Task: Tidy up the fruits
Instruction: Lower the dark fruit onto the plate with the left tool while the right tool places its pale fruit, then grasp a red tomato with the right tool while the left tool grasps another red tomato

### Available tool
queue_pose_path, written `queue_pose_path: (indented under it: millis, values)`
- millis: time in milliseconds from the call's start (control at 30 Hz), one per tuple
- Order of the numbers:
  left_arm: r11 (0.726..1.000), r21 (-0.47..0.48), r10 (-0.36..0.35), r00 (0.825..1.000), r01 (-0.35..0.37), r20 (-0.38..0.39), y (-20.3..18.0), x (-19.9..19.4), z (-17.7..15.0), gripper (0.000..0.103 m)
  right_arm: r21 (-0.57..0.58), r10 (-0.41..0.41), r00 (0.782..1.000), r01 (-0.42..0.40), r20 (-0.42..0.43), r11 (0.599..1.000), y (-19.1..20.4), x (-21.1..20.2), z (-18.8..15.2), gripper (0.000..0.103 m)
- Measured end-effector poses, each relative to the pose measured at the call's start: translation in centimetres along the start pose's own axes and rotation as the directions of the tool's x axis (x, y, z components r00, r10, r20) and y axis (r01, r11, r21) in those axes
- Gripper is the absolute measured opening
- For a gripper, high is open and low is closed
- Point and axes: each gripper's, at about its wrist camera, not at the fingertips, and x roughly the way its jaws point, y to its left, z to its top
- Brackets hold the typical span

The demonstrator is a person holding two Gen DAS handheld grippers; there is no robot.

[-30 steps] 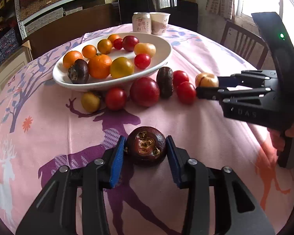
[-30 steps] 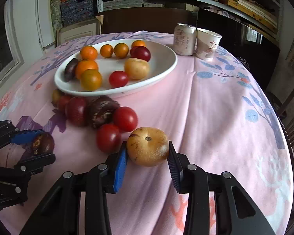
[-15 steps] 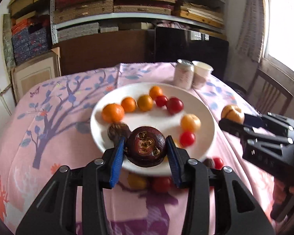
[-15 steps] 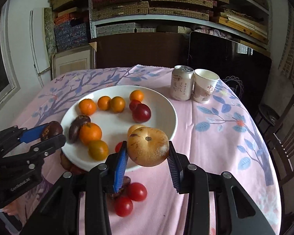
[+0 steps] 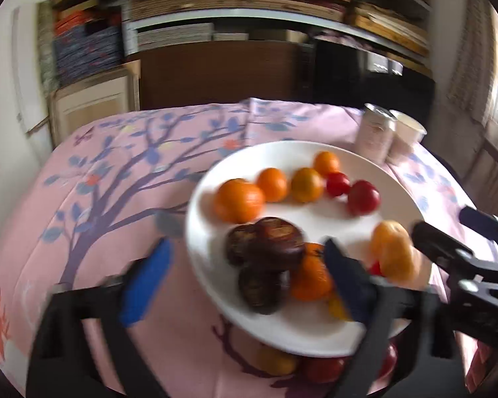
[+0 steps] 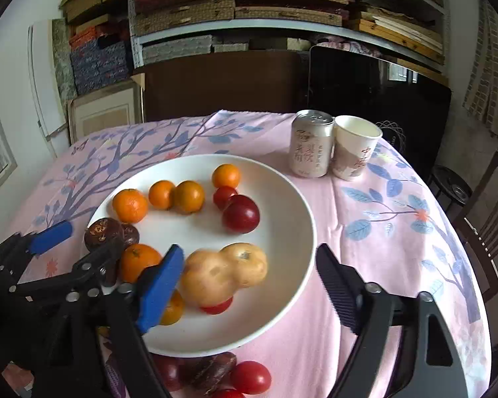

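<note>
Left wrist view is smeared with motion blur, so fruit edges run together and the dark fruits [image 5: 269,242] on the white plate [image 5: 315,331] read only as a stacked clump; how many there are I cannot tell. The left gripper [image 5: 245,278] has its jaws opening, spread wide over the plate's near side, with nothing pressed between the pads. Its right finger hides part of an orange [image 5: 310,277] and a small yellow fruit. More fruits [image 5: 275,360] lie on the cloth below the plate rim, half cut off by the gripper body.

Right wrist view is sharp. The right gripper [image 6: 249,285] is likewise opening, and the pale yellow fruit [image 6: 245,263] lies loose on the plate [image 6: 282,199] between its fingers, touching a second one beside it. A red fruit peeks from under them, mostly hidden. Red and dark fruits [image 6: 249,376] sit off the plate at the bottom edge.

A pink tree-print cloth [image 6: 381,232] covers the worktop. A drinks can [image 6: 312,144] and paper cup [image 6: 355,147] stand touching behind the plate. Shelves [image 6: 249,6] stacked with flat boxes fill the back wall; a chair [image 6: 491,219] is cut off at right.
</note>
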Motion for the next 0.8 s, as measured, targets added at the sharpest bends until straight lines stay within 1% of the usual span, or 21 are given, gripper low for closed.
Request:
queue_pose_path:
  millis: [67, 133, 167, 233, 333, 367, 433, 500, 533, 600, 667, 733, 767, 800]
  values:
    - [0.998, -0.040, -0.047, 0.999, 0.046, -0.004, 1.2, -0.5, -0.1, 0.098, 0.021, -0.005, 1.000, 0.006, -0.020, 1.000, -1.1, -0.5, -0.3, 0.099]
    - [0.998, -0.036, -0.055, 0.998, 0.054, -0.022, 2.0, -1.4, -0.6, 0.098, -0.002, -0.024, 0.999, 0.024, -0.022, 1.000, -1.6, -1.3, -0.9, 0.099]
    - [0.999, -0.016, -0.049, 0.999, 0.049, -0.023, 2.2, -2.0, -1.1, 0.098, -0.015, -0.034, 0.999, 0.034, -0.022, 0.999, -1.9, -1.8, -1.5, 0.099]
    - [0.998, 0.052, -0.036, 0.999, 0.038, -0.025, 2.3, -3.4, -2.7, 0.098, -0.020, -0.022, 0.999, 0.022, -0.035, 1.000, -2.4, -2.8, -2.7, 0.099]
    - [0.987, 0.157, -0.033, 0.998, 0.040, -0.048, 1.7, -5.2, -5.6, 0.098, -0.031, -0.006, 0.996, 0.003, -0.088, 1.000, -2.6, -3.5, -5.0, 0.099]
    - [0.984, 0.174, -0.033, 0.998, 0.042, -0.056, 1.5, -5.6, -6.4, 0.098, -0.045, -0.003, 0.994, -0.002, -0.107, 0.999, -2.5, -3.6, -5.7, 0.099]
    - [0.980, 0.186, -0.058, 0.995, 0.072, -0.075, 1.1, -6.0, -7.6, 0.099, -0.074, 0.001, 0.991, -0.011, -0.134, 0.997, -1.9, -3.6, -7.1, 0.099]
    - [0.976, 0.195, -0.077, 0.992, 0.095, -0.097, 0.4, -5.9, -8.2, 0.099, -0.106, 0.005, 0.988, -0.021, -0.154, 0.994, -1.0, -3.4, -8.2, 0.099]
    - [0.974, 0.209, -0.072, 0.992, 0.092, -0.101, -0.1, -5.7, -8.3, 0.099, -0.117, 0.003, 0.987, -0.023, -0.162, 0.993, -0.6, -3.2, -8.5, 0.099]
    - [0.970, 0.235, -0.042, 0.996, 0.060, -0.080, -0.9, -5.0, -8.3, 0.098, -0.140, -0.010, 0.986, -0.014, -0.169, 0.990, 0.0, -2.7, -8.9, 0.099]
    - [0.972, 0.230, -0.036, 0.996, 0.053, -0.076, -1.4, -4.2, -8.1, 0.098, -0.158, -0.024, 0.985, -0.004, -0.170, 0.987, 0.4, -2.3, -9.2, 0.099]
    - [0.972, 0.218, -0.065, 0.992, 0.087, -0.108, -1.7, -3.2, -8.2, 0.098, -0.153, -0.003, 0.984, -0.025, -0.180, 0.988, 0.5, -1.7, -9.5, 0.099]
    - [0.969, 0.226, -0.063, 0.987, 0.096, -0.147, -1.9, -2.4, -8.2, 0.097, -0.138, 0.016, 0.983, -0.041, -0.182, 0.990, 0.5, -1.4, -9.7, 0.099]
    - [0.967, 0.225, -0.079, 0.981, 0.119, -0.180, -2.1, -1.8, -8.2, 0.089, -0.127, 0.027, 0.982, -0.052, -0.188, 0.991, 0.4, -1.1, -9.9, 0.094]
